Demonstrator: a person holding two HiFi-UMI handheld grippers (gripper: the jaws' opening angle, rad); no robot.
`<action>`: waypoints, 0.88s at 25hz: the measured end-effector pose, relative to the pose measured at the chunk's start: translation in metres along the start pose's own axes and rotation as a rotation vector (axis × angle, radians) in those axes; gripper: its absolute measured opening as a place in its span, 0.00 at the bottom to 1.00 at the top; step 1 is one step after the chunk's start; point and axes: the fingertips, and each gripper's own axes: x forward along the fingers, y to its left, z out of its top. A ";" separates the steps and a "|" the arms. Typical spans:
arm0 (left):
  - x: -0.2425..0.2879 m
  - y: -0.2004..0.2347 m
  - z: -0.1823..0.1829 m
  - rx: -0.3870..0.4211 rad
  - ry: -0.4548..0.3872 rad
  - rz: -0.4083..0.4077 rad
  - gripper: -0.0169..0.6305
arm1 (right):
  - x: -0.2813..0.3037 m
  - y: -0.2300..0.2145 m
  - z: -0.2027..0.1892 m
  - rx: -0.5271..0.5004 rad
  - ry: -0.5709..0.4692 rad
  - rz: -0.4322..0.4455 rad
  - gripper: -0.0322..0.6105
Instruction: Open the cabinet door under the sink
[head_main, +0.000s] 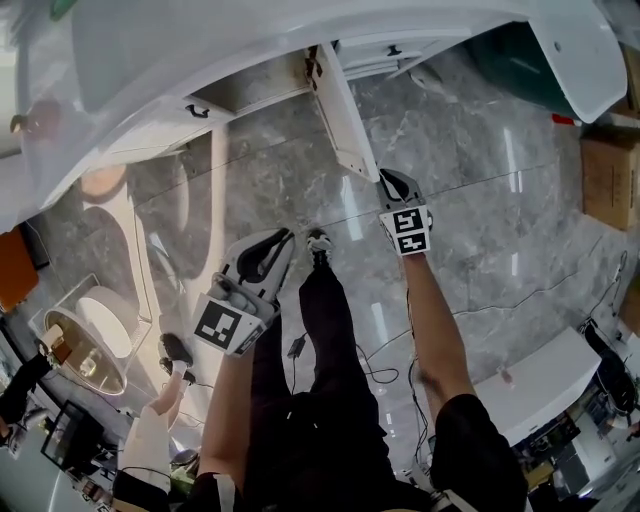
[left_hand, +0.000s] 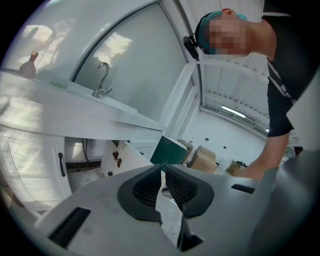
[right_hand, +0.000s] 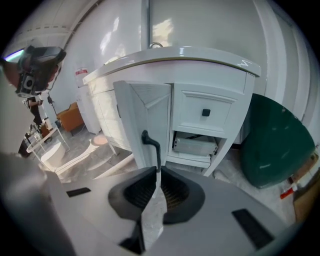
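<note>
The white cabinet door under the sink stands swung out over the marble floor. In the right gripper view its louvred outer face carries a black handle. My right gripper hovers at the door's free edge. Its jaws are shut and empty, and the handle's lower end shows just past the tips. My left gripper hangs lower left, away from the cabinet. It is shut on nothing and looks at the door's inner face and the dark open compartment.
A closed door with a black handle sits left of the opening, and a drawer right of it. A green bin and a cardboard box stand to the right. White basins and cables lie on the floor. My shoe is between the grippers.
</note>
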 end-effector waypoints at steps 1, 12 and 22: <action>0.000 -0.001 0.004 0.002 -0.002 0.002 0.08 | -0.006 0.000 -0.008 -0.006 0.016 0.011 0.18; -0.031 -0.021 0.056 0.117 0.032 0.030 0.08 | -0.126 0.008 -0.011 -0.061 0.059 0.089 0.18; -0.104 -0.076 0.091 0.157 0.098 0.064 0.08 | -0.227 0.072 0.103 -0.079 -0.104 0.205 0.17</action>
